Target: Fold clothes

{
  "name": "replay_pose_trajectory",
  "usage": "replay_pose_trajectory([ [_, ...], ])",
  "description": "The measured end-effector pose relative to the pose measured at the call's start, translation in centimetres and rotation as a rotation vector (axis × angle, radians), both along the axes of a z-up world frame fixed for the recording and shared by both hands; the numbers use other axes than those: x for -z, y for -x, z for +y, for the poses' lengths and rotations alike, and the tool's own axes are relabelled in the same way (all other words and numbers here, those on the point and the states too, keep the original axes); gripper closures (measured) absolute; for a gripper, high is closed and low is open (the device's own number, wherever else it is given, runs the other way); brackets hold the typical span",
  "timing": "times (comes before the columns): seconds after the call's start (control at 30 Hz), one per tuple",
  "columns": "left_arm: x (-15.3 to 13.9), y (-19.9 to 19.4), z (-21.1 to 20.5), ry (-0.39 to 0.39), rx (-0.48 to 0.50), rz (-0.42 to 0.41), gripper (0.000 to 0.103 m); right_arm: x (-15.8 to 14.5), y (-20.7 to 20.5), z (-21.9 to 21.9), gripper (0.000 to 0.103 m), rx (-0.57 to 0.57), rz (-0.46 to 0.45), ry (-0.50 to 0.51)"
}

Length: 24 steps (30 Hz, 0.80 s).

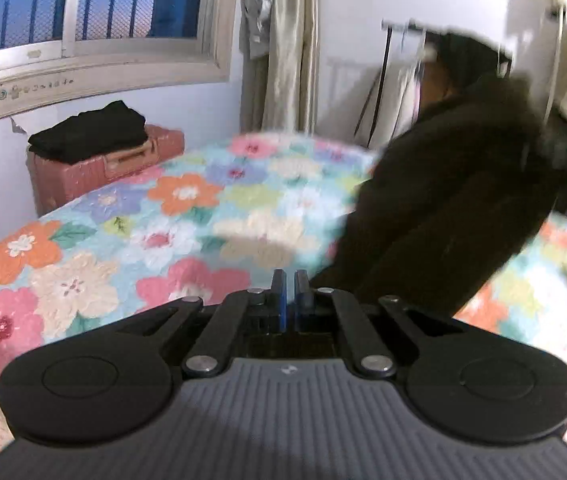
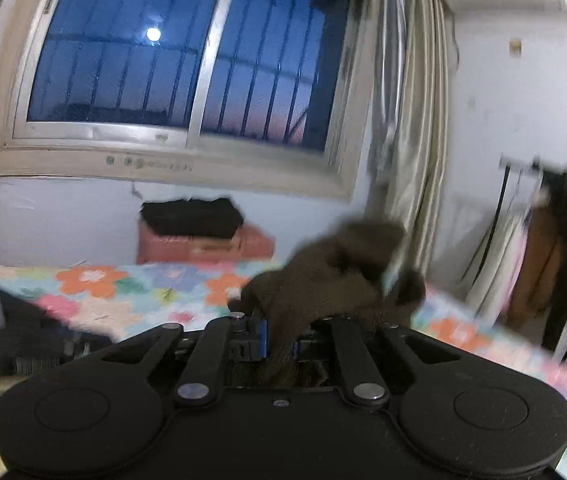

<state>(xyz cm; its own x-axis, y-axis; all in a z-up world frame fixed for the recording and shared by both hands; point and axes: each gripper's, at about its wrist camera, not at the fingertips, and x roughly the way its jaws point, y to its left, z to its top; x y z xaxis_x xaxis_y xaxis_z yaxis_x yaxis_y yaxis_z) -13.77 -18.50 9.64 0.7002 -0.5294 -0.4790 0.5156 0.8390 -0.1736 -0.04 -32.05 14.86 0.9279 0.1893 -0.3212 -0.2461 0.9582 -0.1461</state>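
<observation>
A dark brown garment (image 1: 443, 200) hangs in the air over the floral bed (image 1: 143, 232), blurred by motion, at the right of the left wrist view. My right gripper (image 2: 279, 340) is shut on a bunch of this brown garment (image 2: 323, 276), which rises in front of its fingers. My left gripper (image 1: 290, 280) is shut and empty, its blue-padded fingers nearly touching, just left of the garment's lower edge. A folded black garment (image 1: 91, 130) lies on a pink suitcase (image 1: 83, 172) by the wall; it also shows in the right wrist view (image 2: 191, 218).
The barred window (image 2: 187, 60) is behind the bed, with curtains (image 2: 415, 120) at its right. A clothes rack (image 2: 543, 240) with hanging clothes stands at the far right. The floral bedsheet (image 2: 95, 284) spreads below both grippers.
</observation>
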Motion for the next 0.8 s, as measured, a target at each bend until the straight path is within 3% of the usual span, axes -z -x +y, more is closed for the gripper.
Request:
replay_pose_trajectory([
  [0.07, 0.7, -0.6, 0.7, 0.031, -0.004, 0.048, 0.100, 2.9, -0.6, -0.7, 0.085, 0.059, 0.113, 0.017],
  [0.2, 4.8, -2.1, 0.9, 0.023, -0.003, 0.198, 0.100, 9.0, -1.4, -2.6, 0.072, 0.220, 0.309, 0.033],
  [0.3, 6.0, -2.6, 0.7, 0.025, 0.009, 0.243, 0.099, 10.8, -1.2, -4.0, 0.070, 0.258, 0.356, -0.003],
  [0.4, 7.3, -3.0, 0.4, 0.027, 0.020, 0.288, 0.096, 11.2, -1.3, -5.1, 0.063, 0.257, 0.388, -0.067],
  [0.53, 9.0, -3.7, 0.1, 0.029, 0.036, 0.348, 0.075, 10.8, -2.5, -6.0, 0.045, 0.230, 0.399, -0.167],
  [0.63, 9.3, -3.3, -0.2, 0.002, 0.042, 0.340, 0.060, 11.2, -4.8, -6.0, 0.043, 0.218, 0.453, -0.226],
  [0.8, 9.1, -2.6, -0.7, -0.044, 0.045, 0.302, 0.043, 11.1, -9.3, -5.0, 0.043, 0.170, 0.534, -0.155],
])
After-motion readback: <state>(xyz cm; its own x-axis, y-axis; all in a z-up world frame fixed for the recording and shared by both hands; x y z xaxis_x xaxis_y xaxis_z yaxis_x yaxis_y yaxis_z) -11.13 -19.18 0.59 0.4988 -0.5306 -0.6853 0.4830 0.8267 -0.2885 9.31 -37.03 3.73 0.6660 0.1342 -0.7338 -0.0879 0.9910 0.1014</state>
